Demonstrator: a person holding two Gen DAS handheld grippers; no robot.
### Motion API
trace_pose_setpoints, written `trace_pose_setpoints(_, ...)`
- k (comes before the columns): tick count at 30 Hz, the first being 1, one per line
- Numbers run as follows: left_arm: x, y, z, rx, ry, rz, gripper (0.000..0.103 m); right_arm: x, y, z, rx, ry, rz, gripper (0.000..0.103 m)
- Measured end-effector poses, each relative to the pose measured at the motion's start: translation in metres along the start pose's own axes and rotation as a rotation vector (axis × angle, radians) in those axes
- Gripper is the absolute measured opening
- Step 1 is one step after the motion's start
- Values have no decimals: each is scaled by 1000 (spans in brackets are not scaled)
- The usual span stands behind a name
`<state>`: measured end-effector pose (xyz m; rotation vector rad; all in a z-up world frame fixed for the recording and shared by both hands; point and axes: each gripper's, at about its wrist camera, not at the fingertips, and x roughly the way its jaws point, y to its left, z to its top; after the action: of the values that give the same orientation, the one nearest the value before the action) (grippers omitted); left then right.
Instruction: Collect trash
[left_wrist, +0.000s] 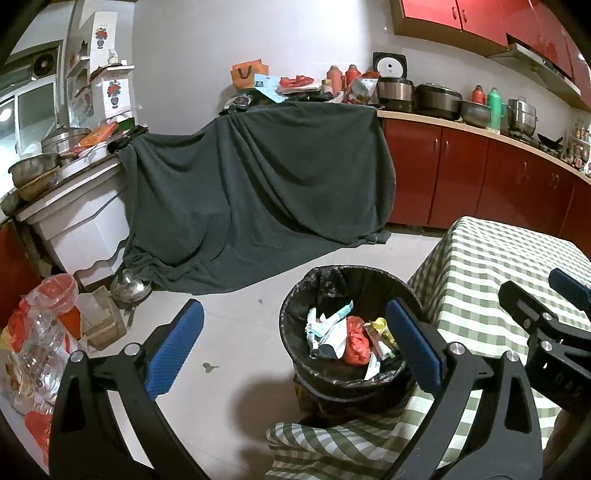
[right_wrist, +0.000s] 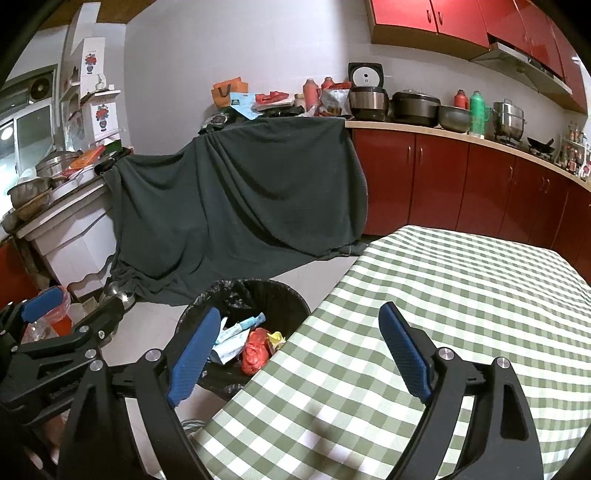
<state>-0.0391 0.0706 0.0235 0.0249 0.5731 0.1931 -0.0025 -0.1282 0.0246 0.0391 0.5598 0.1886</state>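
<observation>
Our left gripper (left_wrist: 295, 339) wide open and empty, lined trash bin (left_wrist: 295, 354) of wrappers (left_wrist: 332, 332) just beyond, right gripper (right_wrist: 299, 350) likewise spread and empty over the checked tablecloth (right_wrist: 443, 295), bin at its left, plastic bottles (left_wrist: 37, 350) far left only in our left view.

Left wrist view looks forward and downward from above the floor, close over the round black bag-lined trash bin (left_wrist: 351, 332) in the lower centre of the frame. Right wrist view faces the same way from just beside it, hovering over the green-and-white checked tablecloth (right_wrist: 443, 295) filling its lower right. Both share the bin, the tablecloth, the dark green draped cloth (left_wrist: 258, 192) mid-frame and the red kitchen cabinets (right_wrist: 461, 184) at right.
</observation>
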Motion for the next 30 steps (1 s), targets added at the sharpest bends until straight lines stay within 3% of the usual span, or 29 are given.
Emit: trace_pose_setpoints(30,-7,3,1,-10,-8,-5,97,-7,0,0,-1,-13,-5,85)
